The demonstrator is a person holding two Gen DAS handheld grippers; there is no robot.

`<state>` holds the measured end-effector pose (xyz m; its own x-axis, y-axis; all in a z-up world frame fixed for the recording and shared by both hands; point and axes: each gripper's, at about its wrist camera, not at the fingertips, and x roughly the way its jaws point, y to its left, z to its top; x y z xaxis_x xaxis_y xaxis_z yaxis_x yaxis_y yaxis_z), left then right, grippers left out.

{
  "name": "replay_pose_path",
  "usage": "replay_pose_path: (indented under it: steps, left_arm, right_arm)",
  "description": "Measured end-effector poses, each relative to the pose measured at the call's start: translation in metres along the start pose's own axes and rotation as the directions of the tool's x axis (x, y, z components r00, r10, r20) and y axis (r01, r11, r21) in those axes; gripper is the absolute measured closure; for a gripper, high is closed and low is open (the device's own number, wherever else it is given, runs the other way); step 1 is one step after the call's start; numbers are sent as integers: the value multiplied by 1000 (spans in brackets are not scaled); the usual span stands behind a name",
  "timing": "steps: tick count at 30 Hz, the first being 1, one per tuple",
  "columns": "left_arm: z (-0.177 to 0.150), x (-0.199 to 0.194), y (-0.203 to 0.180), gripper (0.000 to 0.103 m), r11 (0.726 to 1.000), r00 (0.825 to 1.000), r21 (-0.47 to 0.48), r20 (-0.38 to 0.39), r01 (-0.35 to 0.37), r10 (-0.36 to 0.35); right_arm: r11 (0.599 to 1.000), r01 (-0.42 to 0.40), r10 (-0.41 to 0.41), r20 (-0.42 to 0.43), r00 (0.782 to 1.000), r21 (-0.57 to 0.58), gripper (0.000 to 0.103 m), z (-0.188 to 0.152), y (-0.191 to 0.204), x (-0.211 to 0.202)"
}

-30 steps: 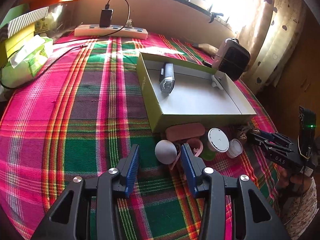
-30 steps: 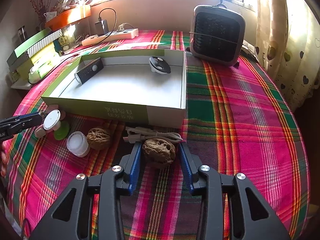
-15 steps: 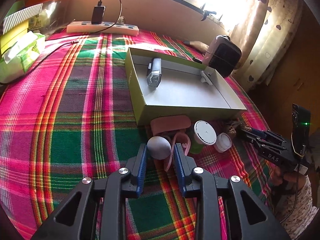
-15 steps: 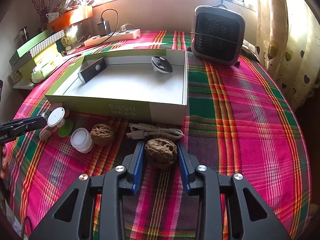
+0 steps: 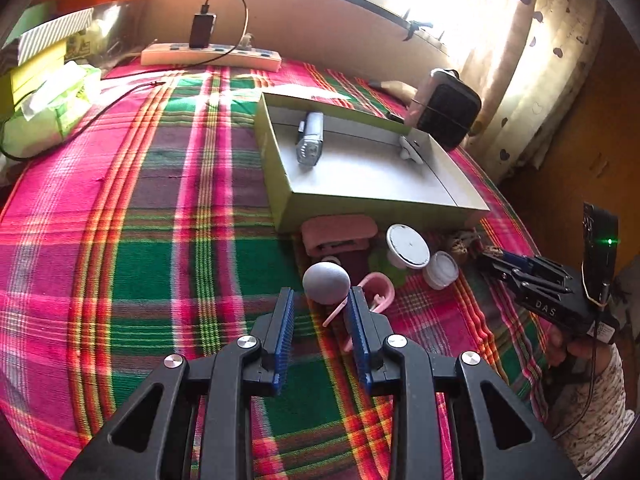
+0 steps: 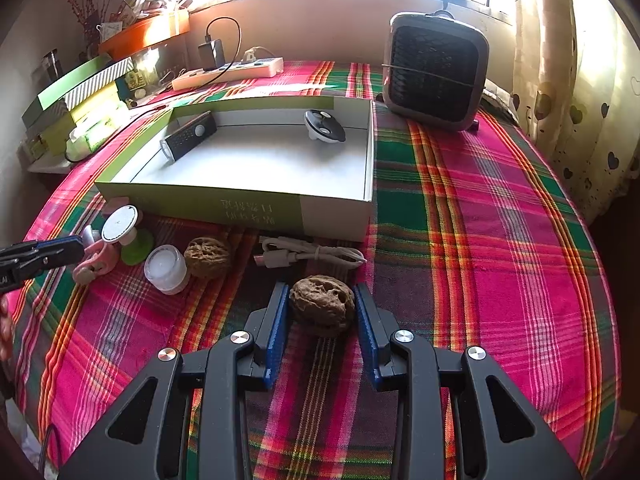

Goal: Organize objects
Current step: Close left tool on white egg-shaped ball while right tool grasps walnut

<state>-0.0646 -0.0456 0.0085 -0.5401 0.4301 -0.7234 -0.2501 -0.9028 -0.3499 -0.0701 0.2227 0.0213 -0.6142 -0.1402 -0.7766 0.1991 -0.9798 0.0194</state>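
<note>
- Grey ball [image 5: 326, 282] on a pink stem, between blue pads, above the plaid cloth.
- Wrinkled brown walnut [image 6: 322, 305] between pads, near the open green box [image 6: 256, 210].

I see the box [image 6: 256, 212] on the bench [image 6: 500, 240]; walnuts [image 6: 322, 306], jar [image 6: 166, 268] and cable [image 6: 308, 256] lie before it.

Right gripper [image 6: 320, 300] clamped on walnut [image 6: 322, 310]; white cable [image 6: 304, 256] beyond, green box [image 6: 256, 210] behind
</note>
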Motion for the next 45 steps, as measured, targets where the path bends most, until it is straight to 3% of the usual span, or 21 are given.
replay_pose_path:
  steps: [6, 13, 23, 36, 45]
  left_arm:
    - [5, 4, 3, 69, 999, 1000, -22, -5, 29, -29]
    - [8, 12, 3, 68, 999, 999, -40, -11, 30, -31]
    - [18, 14, 9, 67, 999, 999, -19, 5, -51, 52]
    - [22, 19, 4, 67, 997, 997, 30, -1, -75, 76]
    - [19, 21, -2, 83, 995, 997, 57, -4, -77, 78]
  right_arm:
    - [1000, 1, -1, -2, 1000, -2, 69, -2, 0, -2]
    - [1000, 6, -6, -5, 1000, -12, 69, -3, 1, -2]
    - [1000, 6, -6, -6, 1000, -15, 69, -3, 2, -1]
    - [1000, 6, -6, -6, 1000, -15, 70, -3, 2, -2]
    - [1000, 6, -6, -6, 1000, -16, 70, -3, 2, -2]
